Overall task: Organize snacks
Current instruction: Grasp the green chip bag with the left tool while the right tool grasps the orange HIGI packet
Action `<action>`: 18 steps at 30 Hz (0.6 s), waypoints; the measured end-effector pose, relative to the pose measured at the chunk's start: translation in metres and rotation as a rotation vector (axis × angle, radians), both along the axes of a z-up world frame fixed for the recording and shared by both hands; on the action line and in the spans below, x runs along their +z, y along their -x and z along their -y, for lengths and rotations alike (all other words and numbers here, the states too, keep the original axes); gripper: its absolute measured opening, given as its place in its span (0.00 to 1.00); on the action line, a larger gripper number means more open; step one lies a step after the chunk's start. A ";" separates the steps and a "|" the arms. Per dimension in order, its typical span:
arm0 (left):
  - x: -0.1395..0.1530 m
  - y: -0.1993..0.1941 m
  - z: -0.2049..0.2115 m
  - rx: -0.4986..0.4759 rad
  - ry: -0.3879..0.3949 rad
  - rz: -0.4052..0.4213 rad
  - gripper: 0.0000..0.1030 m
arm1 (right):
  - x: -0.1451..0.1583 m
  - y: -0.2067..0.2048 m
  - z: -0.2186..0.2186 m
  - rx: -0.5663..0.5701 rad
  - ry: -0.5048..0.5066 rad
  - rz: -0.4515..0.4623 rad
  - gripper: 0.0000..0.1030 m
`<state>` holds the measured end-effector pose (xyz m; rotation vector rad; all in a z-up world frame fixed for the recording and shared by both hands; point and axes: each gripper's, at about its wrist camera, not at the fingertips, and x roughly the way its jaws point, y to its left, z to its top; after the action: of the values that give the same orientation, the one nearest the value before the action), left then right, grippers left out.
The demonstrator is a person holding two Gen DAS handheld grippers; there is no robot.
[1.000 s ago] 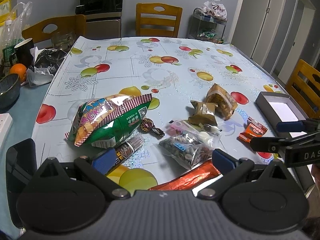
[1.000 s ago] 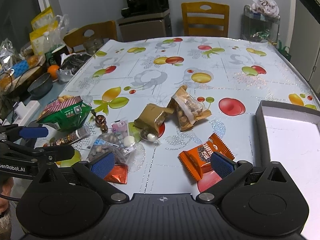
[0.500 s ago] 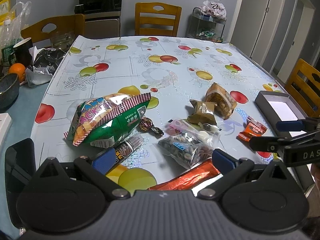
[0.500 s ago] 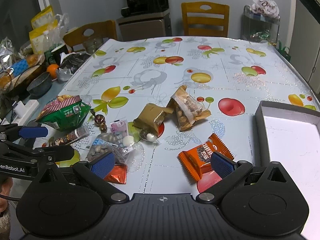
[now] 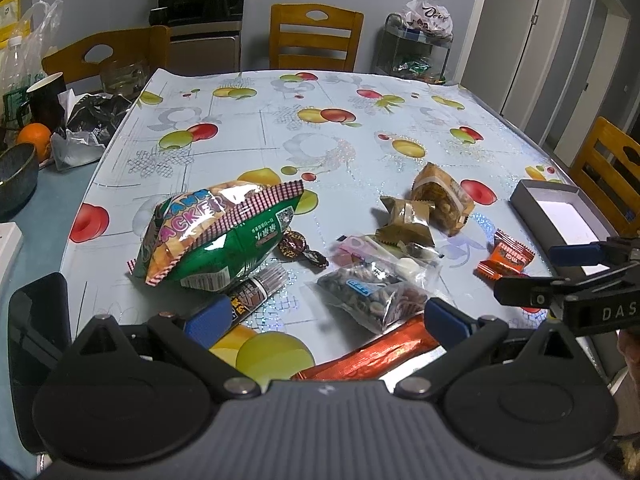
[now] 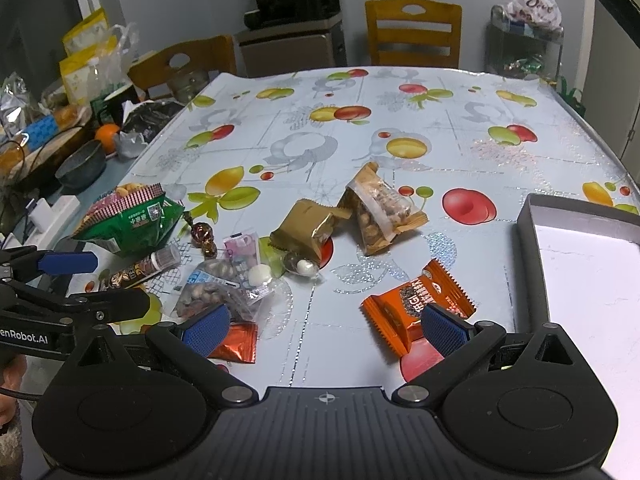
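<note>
Snacks lie scattered on the fruit-print tablecloth. A green cracker bag (image 5: 224, 236) (image 6: 128, 224) lies at the left. Beside it are a dark tube snack (image 5: 256, 292), a clear bag of nuts (image 5: 368, 296) (image 6: 212, 292) and a long orange-red bar (image 5: 372, 356). A gold packet (image 6: 304, 232), a clear nut pack (image 6: 380, 212) and an orange packet (image 6: 420, 304) (image 5: 506, 258) lie toward the grey box (image 6: 532, 248) (image 5: 528, 208). My left gripper (image 5: 328, 318) is open above the near edge. My right gripper (image 6: 324, 324) is open, its right fingertip over the orange packet.
Wooden chairs (image 5: 316, 40) stand around the table. An orange (image 5: 34, 140), a dark bowl (image 5: 16, 176), a mug and bags crowd the left side. A wire rack with sweets (image 5: 420, 52) stands at the back right. A dark phone (image 5: 36, 328) lies near the left edge.
Both grippers have drifted very slightly; the view shifts a little. No snack has moved and both grippers stay open.
</note>
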<state>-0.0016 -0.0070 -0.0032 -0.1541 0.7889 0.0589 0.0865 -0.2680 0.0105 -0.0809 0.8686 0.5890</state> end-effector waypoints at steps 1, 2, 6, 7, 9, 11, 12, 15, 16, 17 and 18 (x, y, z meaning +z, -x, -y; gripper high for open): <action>0.001 0.001 -0.001 -0.003 -0.005 0.007 1.00 | 0.000 0.000 0.000 0.002 -0.001 -0.001 1.00; 0.002 0.002 -0.001 -0.005 -0.013 0.018 1.00 | 0.000 0.000 0.000 0.003 -0.004 -0.002 1.00; 0.013 0.009 -0.009 0.008 -0.065 0.088 1.00 | 0.001 0.000 0.002 -0.006 -0.015 0.002 1.00; 0.016 0.011 -0.013 0.017 -0.072 0.107 1.00 | 0.001 -0.001 0.003 -0.010 -0.017 0.009 1.00; 0.020 0.013 -0.022 0.032 -0.075 0.149 1.00 | 0.002 0.000 0.004 -0.011 -0.025 0.038 1.00; 0.025 0.015 -0.033 0.047 -0.078 0.184 1.00 | 0.001 0.001 0.006 -0.008 -0.030 0.067 1.00; 0.026 0.015 -0.037 0.051 -0.082 0.202 1.00 | 0.001 0.001 0.006 -0.006 -0.030 0.076 1.00; 0.026 0.010 -0.046 0.051 -0.117 0.239 1.00 | -0.001 0.000 0.005 -0.004 -0.025 0.084 1.00; 0.026 0.007 -0.049 0.050 -0.132 0.241 1.00 | -0.002 -0.001 0.005 -0.006 -0.027 0.078 1.00; 0.025 0.004 -0.050 0.045 -0.146 0.242 1.00 | -0.003 -0.002 0.005 -0.007 -0.033 0.070 1.00; 0.022 0.000 -0.052 0.035 -0.158 0.241 1.00 | -0.003 -0.003 0.006 -0.007 -0.040 0.063 1.00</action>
<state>-0.0017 0.0452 0.0192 -0.0237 0.5382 0.1331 0.0897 -0.2739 0.0071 -0.0601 0.7956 0.5938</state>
